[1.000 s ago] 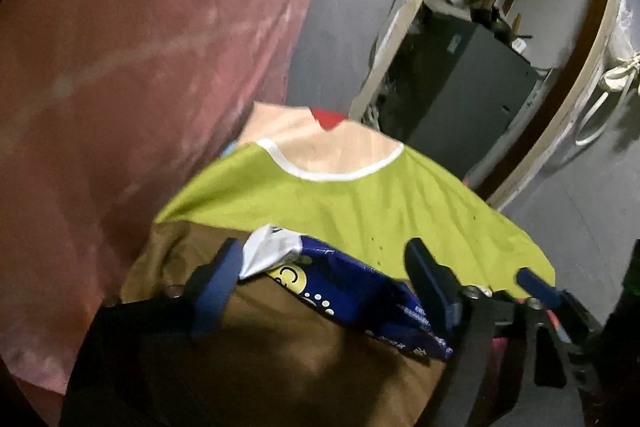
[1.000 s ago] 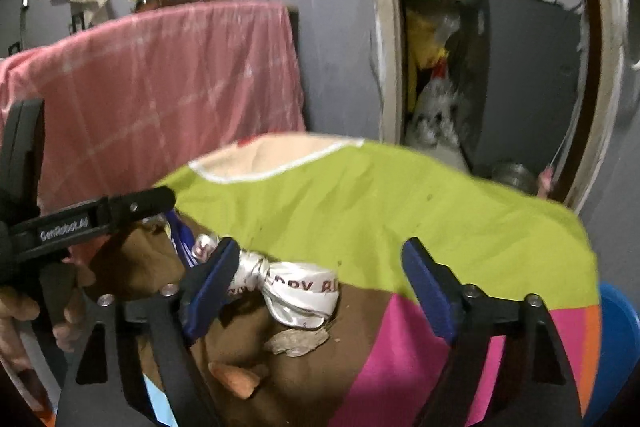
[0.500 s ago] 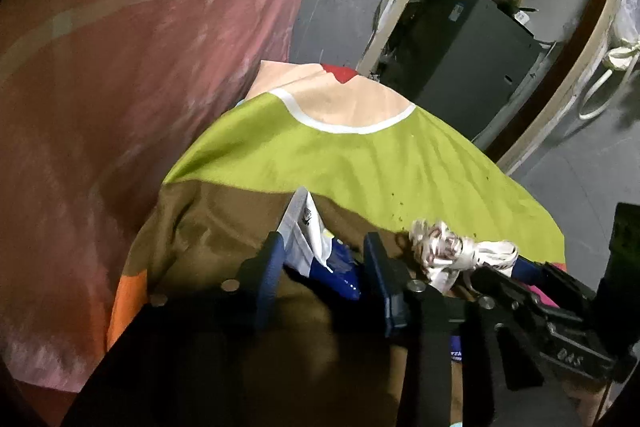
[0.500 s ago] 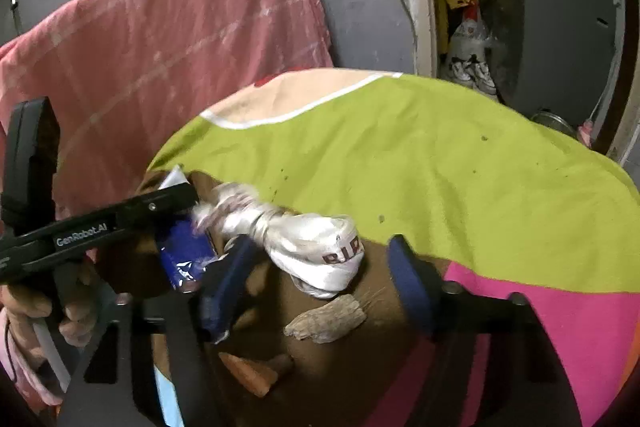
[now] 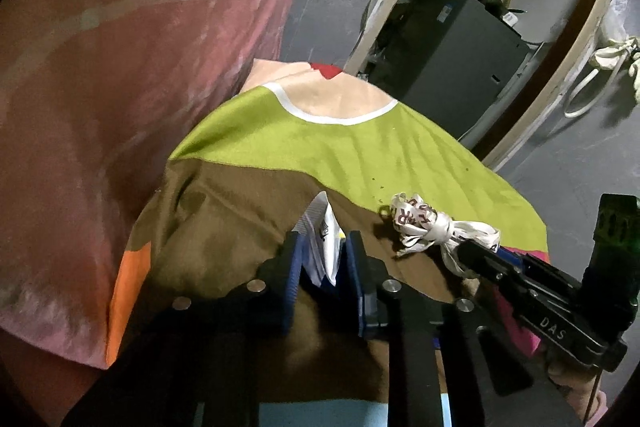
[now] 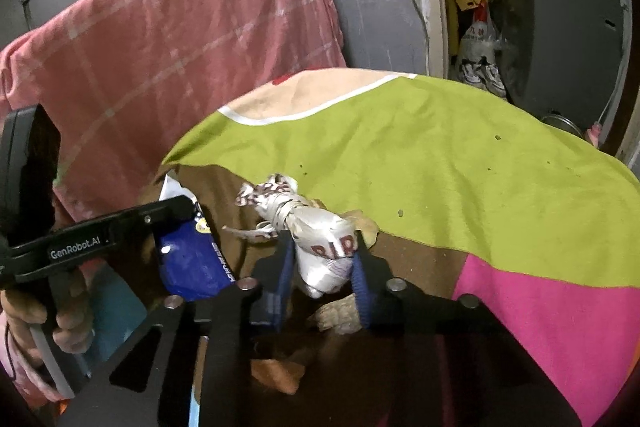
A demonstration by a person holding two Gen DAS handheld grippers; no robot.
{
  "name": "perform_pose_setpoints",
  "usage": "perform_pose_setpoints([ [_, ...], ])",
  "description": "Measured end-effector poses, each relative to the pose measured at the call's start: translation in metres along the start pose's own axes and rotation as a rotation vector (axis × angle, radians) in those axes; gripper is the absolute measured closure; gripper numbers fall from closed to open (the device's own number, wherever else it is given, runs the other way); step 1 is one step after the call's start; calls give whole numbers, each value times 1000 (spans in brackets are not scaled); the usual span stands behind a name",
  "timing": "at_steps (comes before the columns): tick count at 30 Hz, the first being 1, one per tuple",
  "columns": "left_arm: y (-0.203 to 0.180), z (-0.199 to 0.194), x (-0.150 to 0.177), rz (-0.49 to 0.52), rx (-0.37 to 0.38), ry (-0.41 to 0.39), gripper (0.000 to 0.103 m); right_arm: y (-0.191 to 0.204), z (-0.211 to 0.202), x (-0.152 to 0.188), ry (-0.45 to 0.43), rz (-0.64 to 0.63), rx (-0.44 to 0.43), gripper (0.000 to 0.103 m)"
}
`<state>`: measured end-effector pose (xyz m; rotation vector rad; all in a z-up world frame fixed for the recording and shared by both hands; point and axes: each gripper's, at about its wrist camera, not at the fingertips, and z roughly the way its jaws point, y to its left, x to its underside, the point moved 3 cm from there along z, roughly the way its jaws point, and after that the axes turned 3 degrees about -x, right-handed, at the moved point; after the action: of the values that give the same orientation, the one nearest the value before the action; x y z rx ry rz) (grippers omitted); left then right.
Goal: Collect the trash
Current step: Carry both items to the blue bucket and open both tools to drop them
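Closest to me, the left gripper (image 5: 323,259) is clamped on a blue snack wrapper (image 6: 192,263), whose white crumpled end pokes up between the pads, and right beside it the right gripper (image 6: 325,259) is squeezed onto a knotted white plastic bag (image 6: 316,227) with red lettering. Both pieces look pinched just above the brown patch of the multicoloured cloth (image 6: 440,155). Under the right gripper a few dry scraps (image 6: 340,313) and an orange peel-like bit (image 6: 276,373) lie on the brown part. I'd say the pick-up step is in hand; next both pieces need lifting clear and carrying to a bin, which I can't see from here. Farther off the green stretch of cloth is bare but for crumbs, then the pink blanket (image 6: 180,39) and the doorway.
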<state>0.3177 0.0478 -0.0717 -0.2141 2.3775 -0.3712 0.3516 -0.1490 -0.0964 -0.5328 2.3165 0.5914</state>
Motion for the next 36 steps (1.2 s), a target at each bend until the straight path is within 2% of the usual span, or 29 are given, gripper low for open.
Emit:
perform_pose_setpoints([
  [7,-14,-29,-5,16,30,-93,91,9,-32,1,-129,-7,10,88],
  [14,-46,-72,-10,72,66,-255,92,18,-90,1,-312,-16,52,88],
  [23,-114,-119,-5,172,119,-480,92,25,-194,9,-571,-97,219,88],
  [29,-166,-142,8,229,178,-586,92,22,-253,18,-674,-125,297,88],
  [36,-224,-155,28,295,225,-669,92,8,-309,42,-762,-126,408,88],
])
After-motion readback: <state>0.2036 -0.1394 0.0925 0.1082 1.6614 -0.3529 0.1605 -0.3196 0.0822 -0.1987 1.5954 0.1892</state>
